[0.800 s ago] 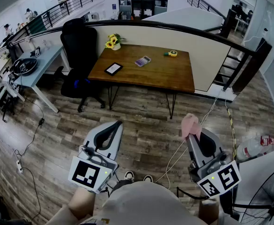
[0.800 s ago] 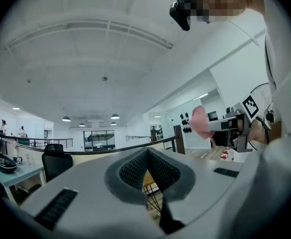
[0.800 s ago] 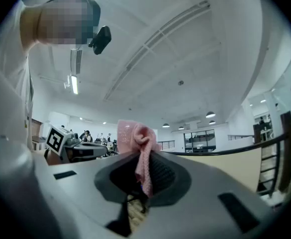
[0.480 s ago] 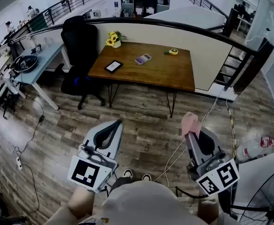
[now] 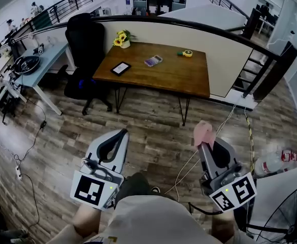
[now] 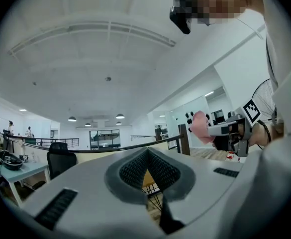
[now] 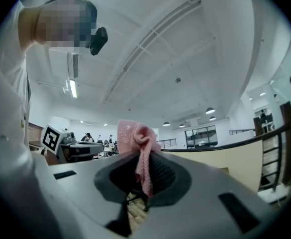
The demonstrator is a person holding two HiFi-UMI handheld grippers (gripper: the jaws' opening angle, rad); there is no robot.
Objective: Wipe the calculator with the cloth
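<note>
At the far left stands a light-blue desk (image 5: 45, 61), and just to its right a black office chair (image 5: 85, 37). Near the person, the left gripper (image 5: 122, 133) is held over the wooden floor. In the left gripper view, the left gripper (image 6: 146, 154) has its ribbed pads brought together at the tips with nothing between them.

Far beyond it is a wooden table (image 5: 178, 80). At the table's far left corner a small white pot (image 5: 124, 45) holds yellow flowers (image 5: 120, 36). To the right of the pot lie a dark tablet (image 5: 121, 68), then the calculator (image 5: 153, 60) near the table's middle, then a yellow tape measure (image 5: 188, 53), all apart from one another.

The right gripper (image 5: 204, 144) is near the person, well apart from the calculator, clamped on the pink cloth (image 5: 204, 131). In the right gripper view, the cloth (image 7: 136, 136) bunches above the closed tips of the right gripper (image 7: 146, 176) and a strip of it hangs down between the pads.

At the right edge a clear plastic bottle (image 5: 277, 162) lies on its side; I cannot tell what it contains. A fan (image 5: 286, 221) stands nearer.
</note>
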